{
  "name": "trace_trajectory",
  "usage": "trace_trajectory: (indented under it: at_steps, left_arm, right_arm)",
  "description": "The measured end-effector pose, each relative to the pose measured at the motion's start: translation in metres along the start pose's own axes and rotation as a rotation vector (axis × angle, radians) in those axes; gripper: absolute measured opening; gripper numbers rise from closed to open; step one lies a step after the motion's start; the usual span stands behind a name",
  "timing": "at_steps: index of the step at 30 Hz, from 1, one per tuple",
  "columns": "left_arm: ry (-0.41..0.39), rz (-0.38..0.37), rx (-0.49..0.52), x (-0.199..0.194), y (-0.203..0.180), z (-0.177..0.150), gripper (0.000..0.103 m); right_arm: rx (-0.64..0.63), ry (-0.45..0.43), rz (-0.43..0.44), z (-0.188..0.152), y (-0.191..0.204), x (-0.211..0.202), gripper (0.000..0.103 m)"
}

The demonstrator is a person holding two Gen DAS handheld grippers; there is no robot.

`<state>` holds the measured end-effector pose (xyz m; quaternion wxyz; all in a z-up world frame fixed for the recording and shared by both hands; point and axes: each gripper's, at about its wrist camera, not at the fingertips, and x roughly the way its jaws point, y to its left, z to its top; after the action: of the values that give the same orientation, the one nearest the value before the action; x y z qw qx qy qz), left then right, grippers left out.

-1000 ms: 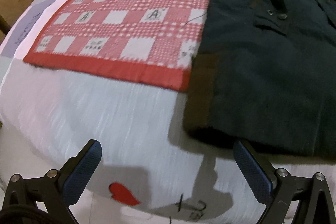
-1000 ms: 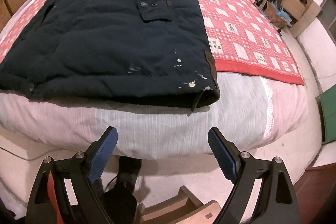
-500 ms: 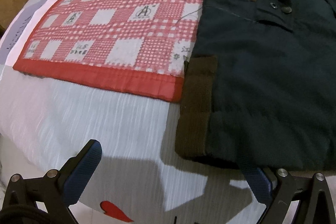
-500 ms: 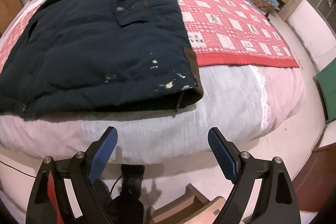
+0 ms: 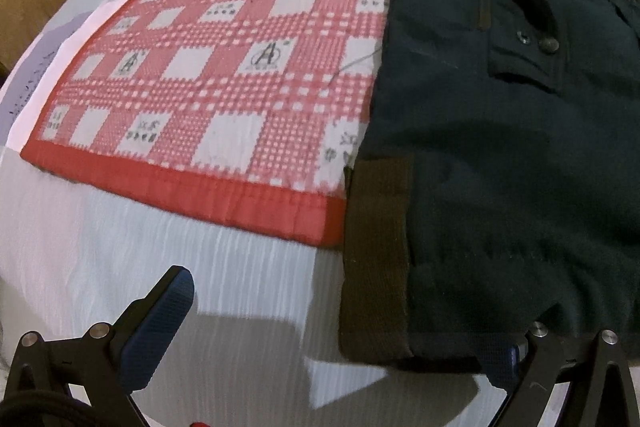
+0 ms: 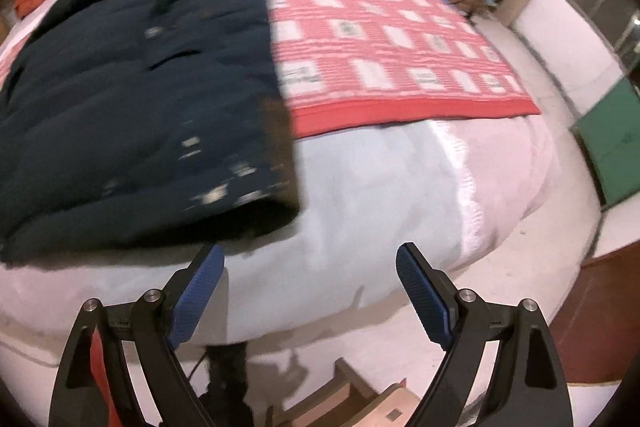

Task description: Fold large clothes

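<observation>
Both tongs wide open, empty, left tongs (image 5: 340,327) at dark coat (image 5: 500,147) hem, only right tongs (image 6: 310,295) view shows floor (image 6: 520,267)

My left gripper (image 5: 340,331) points steeply down with its jaws spread wide. Its left finger (image 5: 160,331) hangs free over the bed, clear of the jacket (image 5: 500,147). Its right finger (image 5: 500,363) sits at the jacket's near hem, mostly hidden under the dark cloth; I cannot tell whether the pad touches it. My right gripper (image 6: 310,297) also tilts steeply down, jaws wide apart with nothing between them. Its left finger (image 6: 196,295) sits just below the jacket's hem corner, and its right finger (image 6: 424,295) stands well off to the side of the jacket.
</observation>
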<state>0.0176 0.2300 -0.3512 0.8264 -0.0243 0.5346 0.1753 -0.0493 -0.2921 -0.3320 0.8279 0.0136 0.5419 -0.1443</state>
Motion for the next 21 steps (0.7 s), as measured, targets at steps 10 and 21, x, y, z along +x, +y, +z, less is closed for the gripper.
trace_trajectory:
  at_steps: [10, 21]
  left_arm:
    - [-0.02, -0.019, -0.025, -0.004, -0.004, 0.005, 0.103]
    - [-0.061, -0.027, -0.076, 0.001, 0.011, 0.017, 0.103]
  right_arm:
    - [-0.049, -0.02, 0.016, -0.003, 0.002, 0.004, 0.09]
    - [0.09, -0.119, 0.002, 0.025, -0.013, 0.013, 0.093]
